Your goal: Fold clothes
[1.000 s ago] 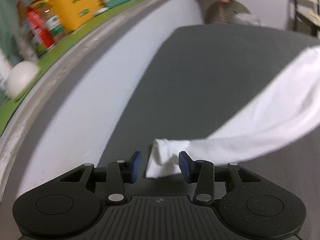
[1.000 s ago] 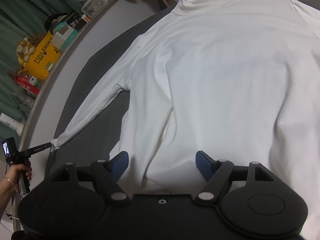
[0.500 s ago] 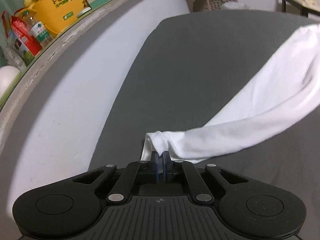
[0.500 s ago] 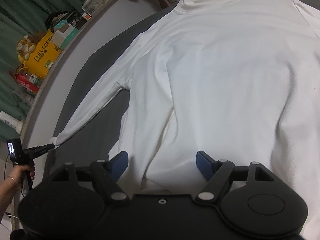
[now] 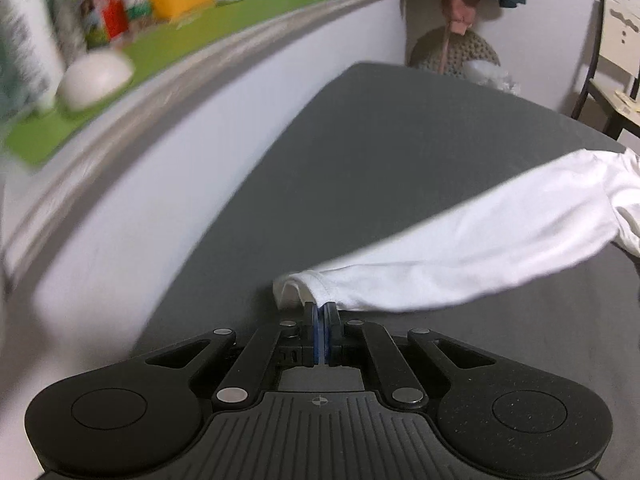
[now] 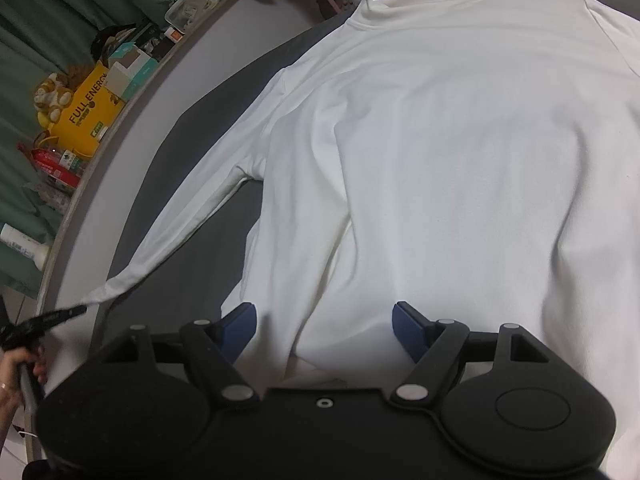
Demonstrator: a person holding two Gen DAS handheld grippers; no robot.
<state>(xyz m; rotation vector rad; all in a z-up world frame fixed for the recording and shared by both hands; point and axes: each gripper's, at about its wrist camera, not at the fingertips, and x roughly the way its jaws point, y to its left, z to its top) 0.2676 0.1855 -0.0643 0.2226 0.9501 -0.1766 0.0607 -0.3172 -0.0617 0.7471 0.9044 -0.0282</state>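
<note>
A white long-sleeved shirt (image 6: 440, 152) lies spread flat on a dark grey surface (image 6: 192, 264), collar at the far end. Its left sleeve (image 5: 460, 256) stretches out across the grey surface (image 5: 400, 152) and hangs lifted at the cuff. My left gripper (image 5: 322, 316) is shut on the cuff of that sleeve; in the right wrist view the left gripper (image 6: 52, 318) shows at the sleeve's tip, with a hand (image 6: 16, 372) on it. My right gripper (image 6: 324, 320) hovers open above the shirt's lower hem, its blue pads (image 6: 404, 320) wide apart with nothing between them.
A pale ledge (image 5: 160, 160) runs along the left of the grey surface. Behind it a green strip (image 5: 200, 32) carries a yellow box (image 6: 88, 108), bottles and a white rounded object (image 5: 96, 76). A woven pouf (image 5: 456, 52) and a chair (image 5: 608, 76) stand at the far end.
My left gripper went from open around the sleeve cuff to shut on it, then raised and pulled the cuff outward. The right gripper stayed put and open.
</note>
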